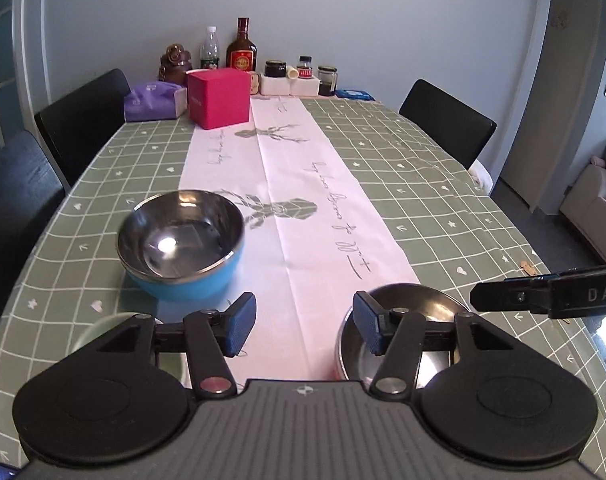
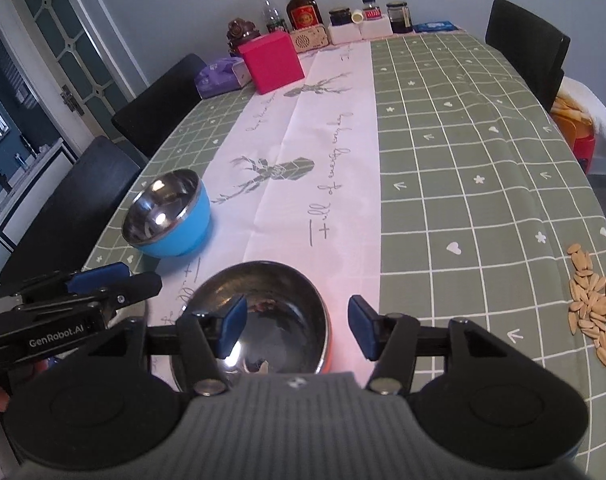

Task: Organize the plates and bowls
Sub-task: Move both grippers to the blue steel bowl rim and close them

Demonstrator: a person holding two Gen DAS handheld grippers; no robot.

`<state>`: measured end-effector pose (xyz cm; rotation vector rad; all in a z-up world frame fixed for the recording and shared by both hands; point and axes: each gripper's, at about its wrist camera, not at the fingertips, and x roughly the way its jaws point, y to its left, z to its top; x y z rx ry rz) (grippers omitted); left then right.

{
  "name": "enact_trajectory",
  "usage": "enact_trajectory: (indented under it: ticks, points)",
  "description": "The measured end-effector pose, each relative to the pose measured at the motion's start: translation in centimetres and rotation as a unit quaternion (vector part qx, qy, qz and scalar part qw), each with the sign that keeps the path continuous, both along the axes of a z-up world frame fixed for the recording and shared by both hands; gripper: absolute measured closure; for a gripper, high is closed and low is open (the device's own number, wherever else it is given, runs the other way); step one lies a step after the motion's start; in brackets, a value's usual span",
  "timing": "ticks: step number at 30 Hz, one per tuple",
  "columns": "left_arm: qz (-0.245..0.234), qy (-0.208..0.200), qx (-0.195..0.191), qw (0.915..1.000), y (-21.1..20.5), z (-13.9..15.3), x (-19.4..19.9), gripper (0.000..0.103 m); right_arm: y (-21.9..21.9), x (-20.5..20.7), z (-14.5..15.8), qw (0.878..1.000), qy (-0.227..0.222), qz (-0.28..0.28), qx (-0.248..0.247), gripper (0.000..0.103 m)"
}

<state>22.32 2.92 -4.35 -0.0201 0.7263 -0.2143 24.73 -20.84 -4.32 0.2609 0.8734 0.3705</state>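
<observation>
Polished steel is my worry: the orange-walled bowl (image 2: 263,320) sits under my right tongs (image 2: 295,328), gaping and empty, rim between the pads. Left tongs (image 1: 305,326) also wide, empty; blue bowl (image 1: 181,242) ahead-left. A shallow bite could skid.

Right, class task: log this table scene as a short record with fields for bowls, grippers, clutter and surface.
Blue bowl: steel-lined, upright, on the table's left side
Orange bowl: steel-lined, upright, near edge, below the right gripper
Green dish: mostly hidden behind the left gripper
Left gripper: open, holding nothing
Right gripper: open, holding nothing
Seeds: loose pile, right edge
Far end: pink box, liquor bottle, jars
Surface: green checked tablecloth, white runner
</observation>
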Motion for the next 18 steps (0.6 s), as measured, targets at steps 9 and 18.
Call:
enact_trajectory:
  ticks: [9, 18]
  points:
    - [0.006, -0.018, -0.004, 0.9998, 4.7, 3.7, 0.8, 0.038, 3.3, 0.6, 1.9, 0.997, -0.02, 0.003, 0.068, 0.047]
    - [0.038, -0.023, -0.007, 0.999, 10.8, 3.9, 3.0, 0.038, 8.4, 3.2, 1.6, 0.996, -0.01, 0.007, 0.092, 0.047]
